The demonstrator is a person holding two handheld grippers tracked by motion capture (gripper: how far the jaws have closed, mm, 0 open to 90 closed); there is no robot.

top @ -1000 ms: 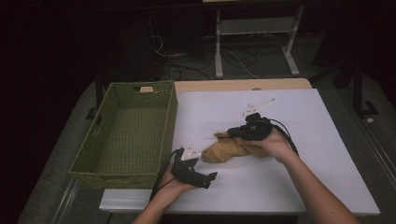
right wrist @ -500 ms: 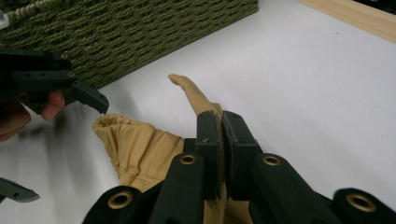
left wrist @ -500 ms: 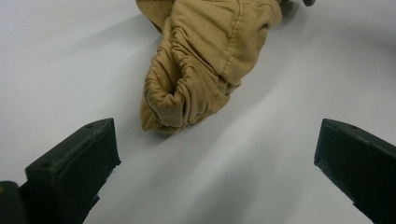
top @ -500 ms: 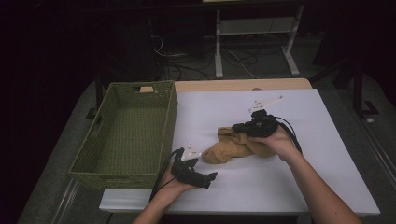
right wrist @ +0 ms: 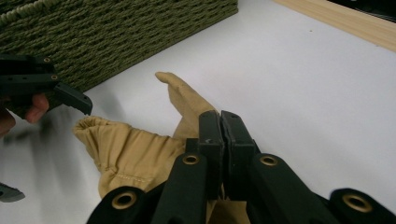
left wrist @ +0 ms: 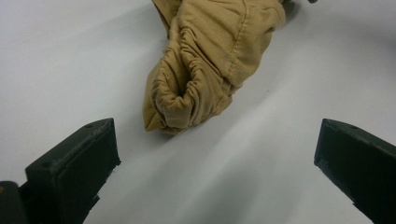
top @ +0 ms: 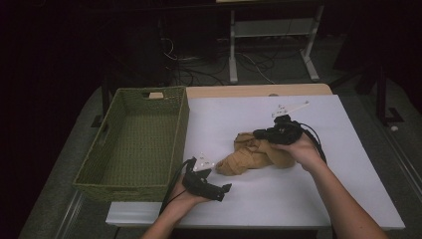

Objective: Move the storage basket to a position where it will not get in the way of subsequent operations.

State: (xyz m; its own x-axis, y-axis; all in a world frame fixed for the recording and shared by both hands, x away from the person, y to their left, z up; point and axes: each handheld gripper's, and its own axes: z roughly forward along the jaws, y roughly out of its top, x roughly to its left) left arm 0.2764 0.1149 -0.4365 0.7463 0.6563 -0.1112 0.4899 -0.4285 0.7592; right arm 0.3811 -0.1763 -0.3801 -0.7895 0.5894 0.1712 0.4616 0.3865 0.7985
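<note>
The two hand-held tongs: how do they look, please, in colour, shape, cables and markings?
Both are black. The left tongs have two blocky, flat-faced jaws with small screw holes, a black cable and a pale grey three-cornered plate on top. The right tongs have slim jaws on linked black bars with brass-coloured rivets, a black cable and a similar plate. The forearms are bare, without sleeves.

The high view is dim and slightly soft — the room behind is nearly black, and only the white table (top: pixel 308 199) catches even overhead light, with faint shadows. Both gripper views are brighter: the tan cloth (left wrist: pixel 205 70) is sharp, while the near jaws and the far hand (right wrist: pixel 18 114) blur.
</note>
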